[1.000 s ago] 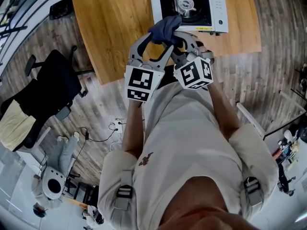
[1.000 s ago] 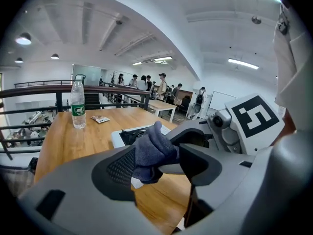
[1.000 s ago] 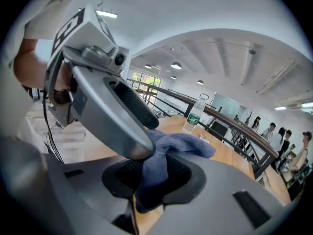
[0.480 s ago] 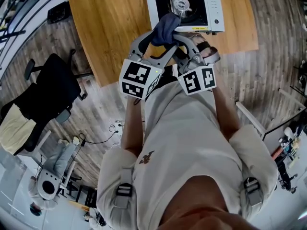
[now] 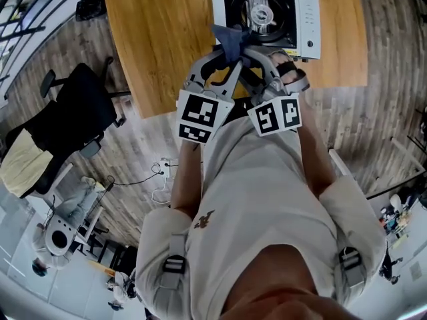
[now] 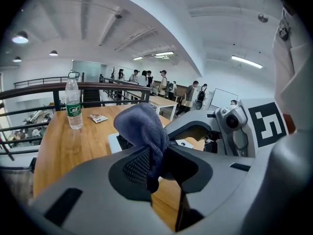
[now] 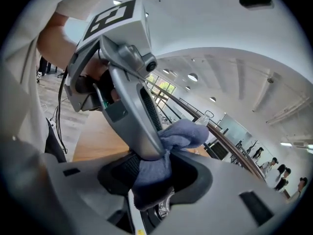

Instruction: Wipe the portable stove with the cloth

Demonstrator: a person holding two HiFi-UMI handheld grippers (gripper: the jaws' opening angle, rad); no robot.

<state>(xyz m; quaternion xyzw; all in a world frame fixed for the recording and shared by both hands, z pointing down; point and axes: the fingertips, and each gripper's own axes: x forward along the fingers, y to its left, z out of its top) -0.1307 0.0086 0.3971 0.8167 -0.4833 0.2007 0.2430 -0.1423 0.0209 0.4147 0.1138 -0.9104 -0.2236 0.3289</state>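
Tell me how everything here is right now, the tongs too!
left tongs: just closed, shut on the dark blue cloth.
right tongs: just opened, cloth loose between them.
dark blue cloth: bunched up, held in the air.
white portable stove with black top: on the light wooden table, burner bare.
clear plastic water bottle with green label: upright, cap on.
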